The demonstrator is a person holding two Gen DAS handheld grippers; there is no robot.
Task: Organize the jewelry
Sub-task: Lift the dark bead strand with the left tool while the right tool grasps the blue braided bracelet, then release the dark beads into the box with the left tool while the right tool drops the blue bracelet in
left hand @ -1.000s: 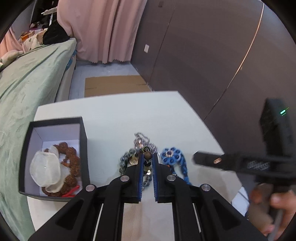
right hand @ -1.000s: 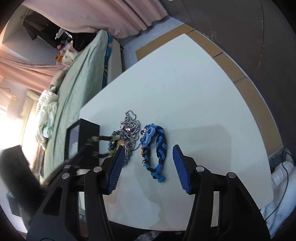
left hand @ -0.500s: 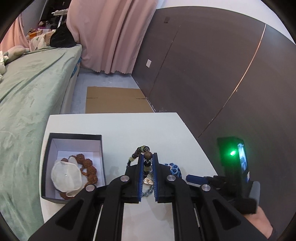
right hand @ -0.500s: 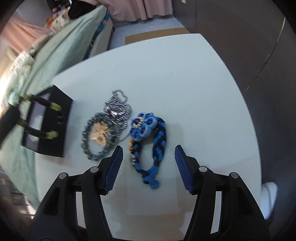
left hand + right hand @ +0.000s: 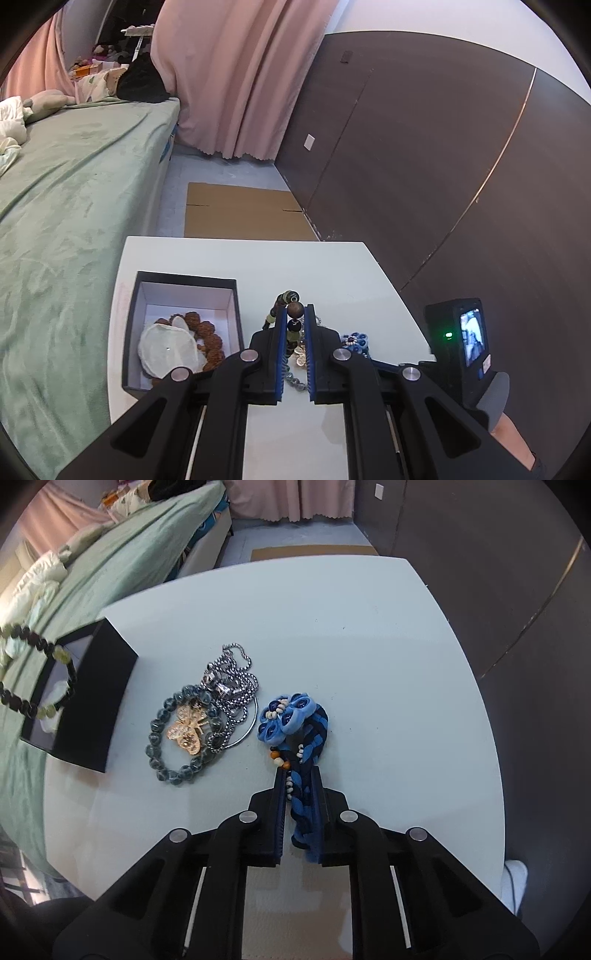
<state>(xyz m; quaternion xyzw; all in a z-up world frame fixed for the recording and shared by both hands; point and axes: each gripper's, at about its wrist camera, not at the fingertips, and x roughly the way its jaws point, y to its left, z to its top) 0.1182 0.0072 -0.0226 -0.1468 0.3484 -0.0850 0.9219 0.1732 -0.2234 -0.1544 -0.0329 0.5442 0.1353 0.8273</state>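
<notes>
Left gripper (image 5: 294, 325) clamped on dark beaded bracelet (image 5: 291, 321), raised above table (image 5: 236, 258); black box (image 5: 184, 280) lower left. Right gripper (image 5: 298, 779) closed on blue braided bracelet (image 5: 301, 738), lying ahead on table.

Dark bead bracelet (image 5: 22, 701) cut by frame edge (left side); box (image 5: 79, 698) contents mostly hidden.

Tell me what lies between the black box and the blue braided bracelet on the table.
In the right wrist view, between the black box and the blue braided bracelet: a grey-green bead bracelet, a gold insect pendant, and a silver chain necklace.
</notes>
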